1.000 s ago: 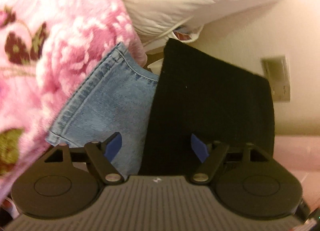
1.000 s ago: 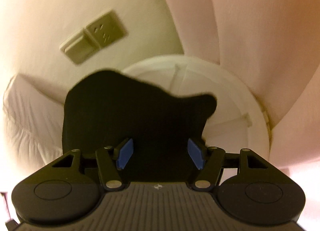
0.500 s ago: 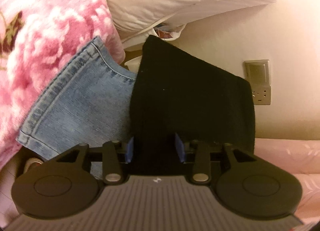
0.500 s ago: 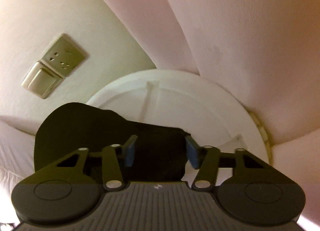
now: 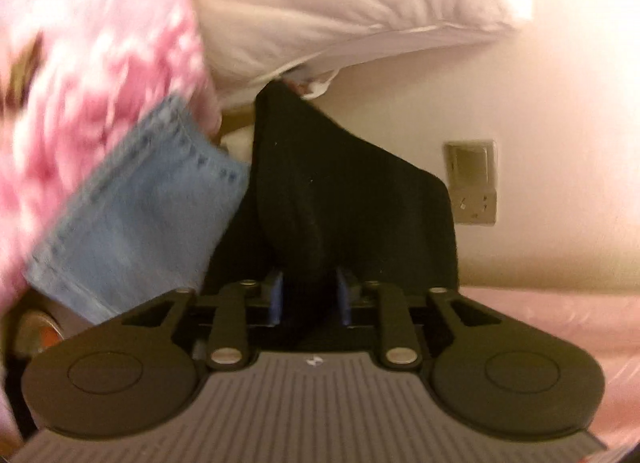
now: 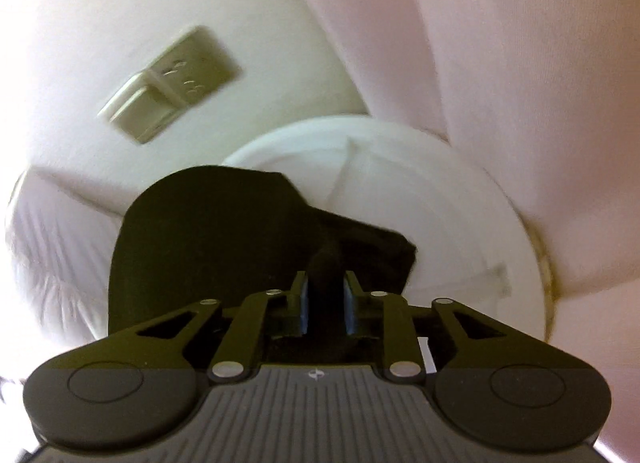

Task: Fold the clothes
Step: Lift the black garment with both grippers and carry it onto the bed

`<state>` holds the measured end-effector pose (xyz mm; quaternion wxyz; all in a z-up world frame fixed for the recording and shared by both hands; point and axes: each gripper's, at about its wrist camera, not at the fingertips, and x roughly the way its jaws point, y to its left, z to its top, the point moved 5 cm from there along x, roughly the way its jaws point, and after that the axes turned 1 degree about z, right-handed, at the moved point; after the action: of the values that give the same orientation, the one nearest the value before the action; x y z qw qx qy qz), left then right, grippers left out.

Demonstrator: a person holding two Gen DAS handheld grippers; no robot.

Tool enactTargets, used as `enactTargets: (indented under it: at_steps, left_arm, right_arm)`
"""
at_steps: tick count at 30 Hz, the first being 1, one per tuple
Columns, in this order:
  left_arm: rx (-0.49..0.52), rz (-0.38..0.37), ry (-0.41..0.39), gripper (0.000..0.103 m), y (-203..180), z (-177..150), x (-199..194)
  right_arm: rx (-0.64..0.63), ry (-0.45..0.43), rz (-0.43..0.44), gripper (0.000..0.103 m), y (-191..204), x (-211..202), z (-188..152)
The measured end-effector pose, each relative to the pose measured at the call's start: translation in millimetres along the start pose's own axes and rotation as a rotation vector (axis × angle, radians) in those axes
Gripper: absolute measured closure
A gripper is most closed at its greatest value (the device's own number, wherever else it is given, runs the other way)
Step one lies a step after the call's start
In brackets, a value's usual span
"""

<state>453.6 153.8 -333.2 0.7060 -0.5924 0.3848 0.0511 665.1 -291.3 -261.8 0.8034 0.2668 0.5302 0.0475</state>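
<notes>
Left wrist view. Left tool (image 5: 309, 295): blue pads (image 5: 276, 297) drawn close, pinching a bunched ridge of the black cloth (image 5: 344, 191); jaws have just been closing onto it. Black cloth: rises from the pads toward 12 o'clock, peak just under the pillow (image 5: 352, 3), right edge falling toward 3 o'clock beside the wall plate (image 5: 472, 183). Jeans (image 5: 136, 223): blue denim, stitched hem, at 9 o'clock of the cloth, its edge touching or tucked behind the cloth; which, cannot tell. Blanket (image 5: 88, 75): pink, floral, fleecy, blurred, at 10 o'clock, against the jeans. Pillow: white, at 12 o'clock. Wall plate: switch over socket, on a pale wall, at 3 o'clock. Pink sheet (image 5: 560, 315): at 4 o'clock, below the wall.

Right wrist view. Right tool (image 6: 325, 303): pads (image 6: 305, 309) drawn close, pinching a narrow fold of the black cloth (image 6: 208, 247); jaws have just been closing onto it. Black cloth: spreads from the pads toward 10 o'clock, a smaller flap toward 2 o'clock lying over the white round thing (image 6: 420, 215). White round thing: ribbed, disc-like, at 1 o'clock; what it is, cannot tell. Wall plate (image 6: 172, 83): tilted, blurred, at 11 o'clock. Pink curtain (image 6: 500, 83): folds at 1 to 3 o'clock. Pillow (image 6: 56, 255): white, at 9 o'clock.
</notes>
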Motion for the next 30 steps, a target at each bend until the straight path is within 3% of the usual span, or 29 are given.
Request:
enactTargets:
  at_steps: [2, 3, 4, 5, 7, 11, 14, 19, 22, 26, 27, 29, 30]
  left_arm:
    - [-0.005, 0.006, 0.007, 0.075, 0, -3, 8]
    - [0.024, 0.030, 0.011, 0.079, -3, -5, 11]
    - [0.059, 0.052, 0.012, 0.087, -7, -6, 12]
    - [0.105, 0.080, 0.011, 0.092, -12, -6, 13]
    - [0.205, 0.107, -0.012, 0.097, -26, -7, 5]
    - [0.231, 0.013, -0.107, 0.098, -54, 4, -37]
    - [0.227, -0.093, -0.183, 0.098, -80, 11, -74]
    - [0.243, -0.248, -0.266, 0.099, -125, 9, -128]
    - [0.217, -0.326, -0.364, 0.099, -133, 7, -174]
    - [0.144, -0.411, -0.560, 0.099, -115, 0, -267]
    - [0.124, -0.430, -0.613, 0.099, -108, -4, -292]
    - [0.074, -0.449, -0.728, 0.099, -89, -17, -346]
    - [0.056, -0.449, -0.787, 0.099, -78, -25, -373]
  right_arm:
    - [0.039, 0.002, 0.030, 0.069, -7, 5, 0]
    - [0.053, 0.010, 0.032, 0.069, -10, 8, 0]
    - [0.049, 0.014, 0.031, 0.071, -10, 9, -1]
    - [0.008, 0.010, 0.019, 0.086, -5, 7, 0]
    - [-0.091, -0.012, -0.005, 0.089, 8, -2, 0]
    - [-0.109, -0.120, 0.075, 0.090, 37, -39, 14]
    - [-0.096, -0.211, 0.230, 0.091, 70, -77, 30]
    - [-0.228, -0.258, 0.438, 0.091, 149, -126, 29]
    - [-0.298, -0.274, 0.569, 0.091, 192, -156, 19]
    - [-0.405, -0.289, 0.757, 0.091, 245, -196, -4]
    - [-0.433, -0.297, 0.776, 0.091, 257, -200, -10]
    - [-0.458, -0.294, 0.713, 0.091, 278, -194, -21]
    - [-0.457, -0.262, 0.734, 0.091, 289, -192, -32]
